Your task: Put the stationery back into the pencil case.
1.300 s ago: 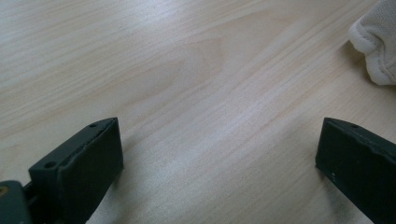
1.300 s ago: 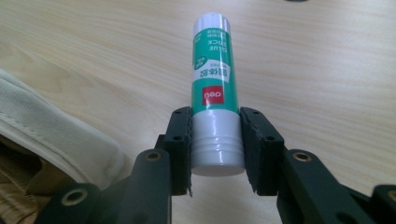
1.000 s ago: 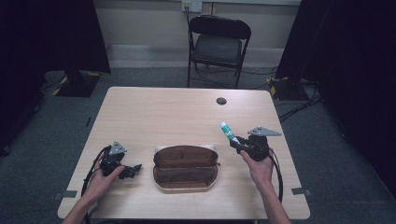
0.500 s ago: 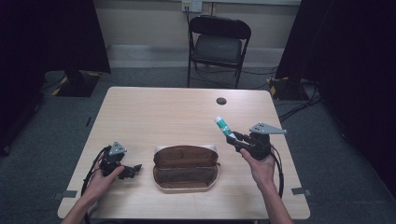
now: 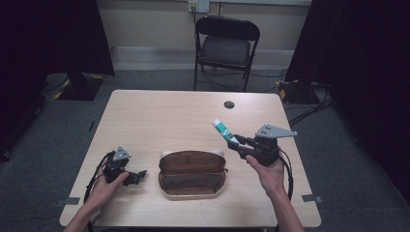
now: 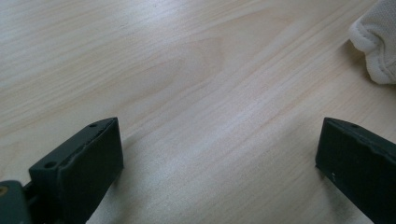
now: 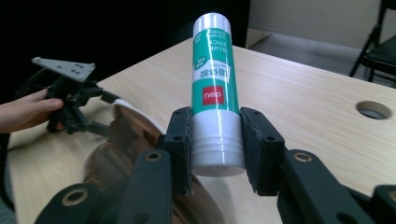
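Glue stick (image 7: 213, 84), clamped by the right gripper (image 5: 240, 144) above the table at two o'clock of the open pouch (image 5: 192, 172), probably goes inside next, needing a lowering tilt; left gripper (image 5: 137, 176) rests open.

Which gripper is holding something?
The right gripper: its jaws clamp a green-and-white glue stick. The left gripper stands open over bare table.

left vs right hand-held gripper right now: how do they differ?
The left hand-held gripper sits low at the table, jaws wide apart with nothing between them; the right hand-held gripper is raised above it, jaws shut on the glue stick. The left lies left of the open brown case, the right to its right. Both are black and held in a hand.
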Demonstrator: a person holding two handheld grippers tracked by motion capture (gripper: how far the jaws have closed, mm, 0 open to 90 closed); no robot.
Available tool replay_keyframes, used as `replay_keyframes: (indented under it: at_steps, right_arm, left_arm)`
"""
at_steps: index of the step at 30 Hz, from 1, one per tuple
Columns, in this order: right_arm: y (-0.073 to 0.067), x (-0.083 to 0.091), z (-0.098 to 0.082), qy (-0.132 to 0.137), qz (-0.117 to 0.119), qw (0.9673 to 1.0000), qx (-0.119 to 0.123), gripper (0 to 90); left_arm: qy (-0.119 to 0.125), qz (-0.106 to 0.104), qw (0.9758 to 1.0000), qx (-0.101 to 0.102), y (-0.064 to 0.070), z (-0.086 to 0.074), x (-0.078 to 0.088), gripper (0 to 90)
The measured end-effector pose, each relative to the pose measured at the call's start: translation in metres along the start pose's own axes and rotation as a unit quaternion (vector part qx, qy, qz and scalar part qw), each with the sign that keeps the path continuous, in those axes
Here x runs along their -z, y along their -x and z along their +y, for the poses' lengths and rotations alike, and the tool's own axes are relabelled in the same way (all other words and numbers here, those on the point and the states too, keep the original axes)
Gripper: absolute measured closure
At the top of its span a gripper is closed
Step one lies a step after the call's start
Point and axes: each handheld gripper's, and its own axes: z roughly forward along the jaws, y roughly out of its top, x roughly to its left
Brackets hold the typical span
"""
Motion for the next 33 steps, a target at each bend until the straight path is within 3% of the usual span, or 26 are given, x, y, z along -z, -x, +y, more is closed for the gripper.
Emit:
replay_keyframes:
  at_steps: [8, 17, 33]
  right_arm:
    - [-0.029, -0.007, 0.009, -0.006, 0.045, 0.9984, 0.033, 65.7]
    - [-0.055, -0.027, 0.002, -0.036, 0.084, 0.994, 0.061, 65.7]
    - [-0.073, -0.068, -0.028, -0.099, 0.116, 0.986, 0.067, 65.6]
  left_arm:
    - [-0.001, 0.0, 1.0, 0.001, 0.0, 0.0, 0.0, 0.3]
    - [-0.002, 0.0, 1.0, 0.001, 0.0, 0.0, 0.0, 0.3]
    - [-0.002, 0.0, 1.0, 0.001, 0.0, 0.0, 0.0, 0.3]
